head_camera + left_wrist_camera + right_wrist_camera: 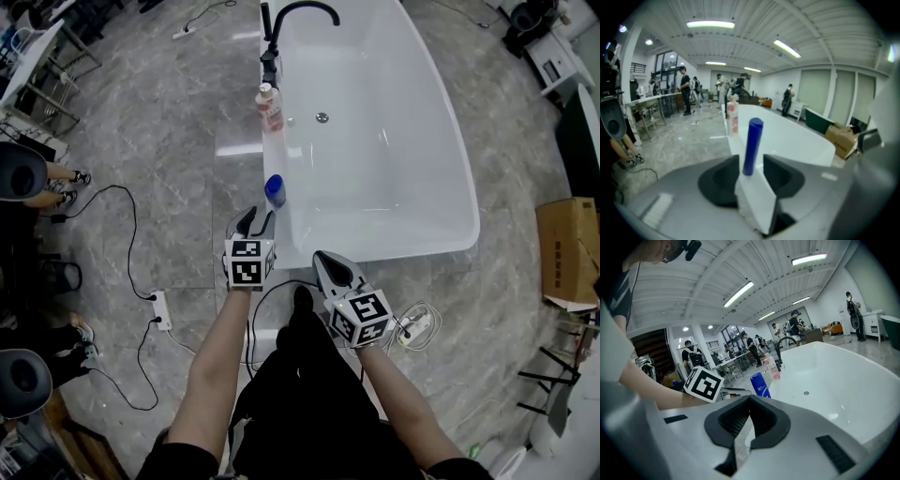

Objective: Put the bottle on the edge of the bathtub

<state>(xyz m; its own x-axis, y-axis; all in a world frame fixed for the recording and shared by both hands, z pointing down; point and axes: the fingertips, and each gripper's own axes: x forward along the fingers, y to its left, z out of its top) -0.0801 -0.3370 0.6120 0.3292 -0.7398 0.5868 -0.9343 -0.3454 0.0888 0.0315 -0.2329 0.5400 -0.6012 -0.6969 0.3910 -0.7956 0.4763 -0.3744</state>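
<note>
Under both grippers spreads a grey marbled floor. Straight ahead of them stands the white bathtub, its near end just beyond their tips. Well off to the right of the right gripper sits a cardboard box. That gripper hangs short of the tub's near end with its jaws pressed together on nothing. The left gripper points at the tub's left rim, jaws released and standing apart with nothing between the pads. At the far end of that rim, well beyond the left gripper, a black faucet arches over the basin. Near it, on the same rim, stands a pink and white bottle. The blue bottle stands upright on the edge of the bathtub, just past the left gripper's open tips and clear of them. From that gripper's own view it lines up with the gap between the jaws.
</note>
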